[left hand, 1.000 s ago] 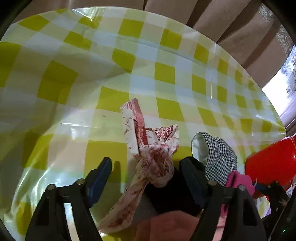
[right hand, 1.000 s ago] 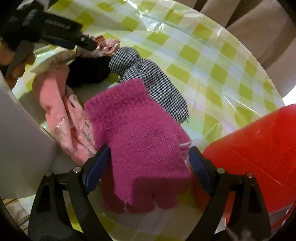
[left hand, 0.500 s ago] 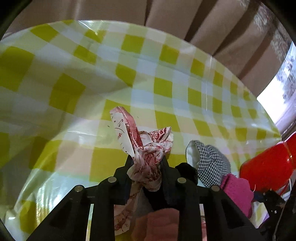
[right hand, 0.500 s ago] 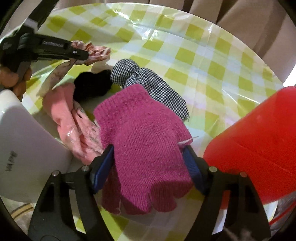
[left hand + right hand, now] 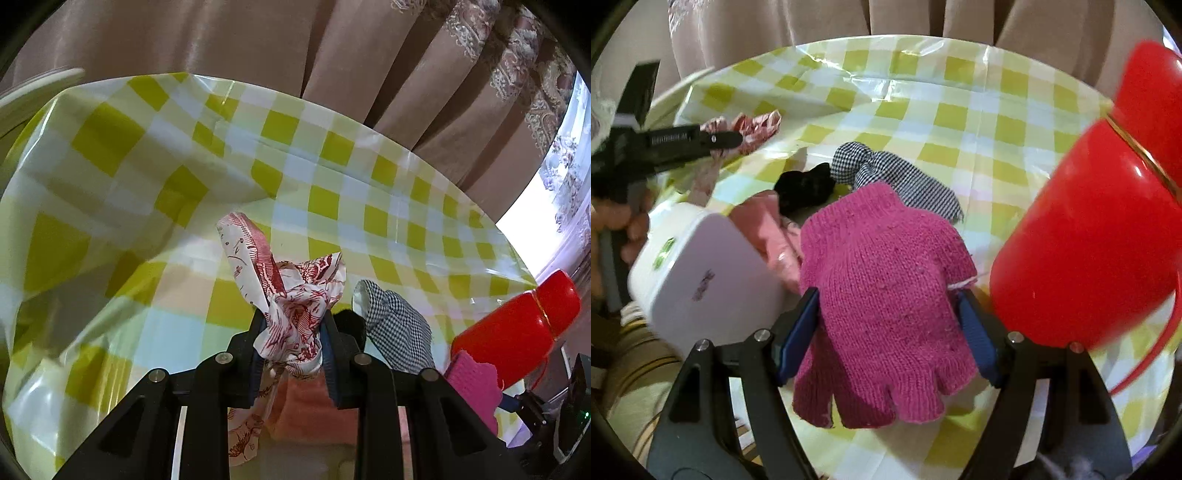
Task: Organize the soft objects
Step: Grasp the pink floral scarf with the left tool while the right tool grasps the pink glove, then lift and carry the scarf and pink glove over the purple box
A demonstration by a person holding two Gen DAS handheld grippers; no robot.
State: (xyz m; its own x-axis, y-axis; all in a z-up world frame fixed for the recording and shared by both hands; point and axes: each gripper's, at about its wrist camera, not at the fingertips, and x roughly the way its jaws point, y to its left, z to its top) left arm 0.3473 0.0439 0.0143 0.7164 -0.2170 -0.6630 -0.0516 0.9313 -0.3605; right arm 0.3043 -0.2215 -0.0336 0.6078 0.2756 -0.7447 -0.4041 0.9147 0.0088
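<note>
My left gripper (image 5: 293, 325) is shut on a red-and-white printed cloth (image 5: 295, 295), whose bunched end sticks up past the pads while a tail hangs below. It holds the cloth above the table. From the right wrist view the same gripper (image 5: 735, 138) and cloth (image 5: 757, 123) show at the far left. My right gripper (image 5: 886, 299) is shut on a pink knitted glove (image 5: 882, 266), pads pressing its two sides, fingers of the glove dangling toward the camera. A black-and-white checked cloth (image 5: 905, 177), a black soft item (image 5: 805, 184) and a pale pink cloth (image 5: 772, 225) lie on the table behind it.
A big red jug (image 5: 1089, 229) stands close on the right of the glove. A white box (image 5: 701, 266) sits at the near left. The table wears a yellow-and-white checked plastic cover (image 5: 147, 184). Beige curtains hang behind the far edge.
The left jaws closed on the printed cloth and raised it. The right jaws narrowed onto the pink glove and lifted it; both views now look further across the table.
</note>
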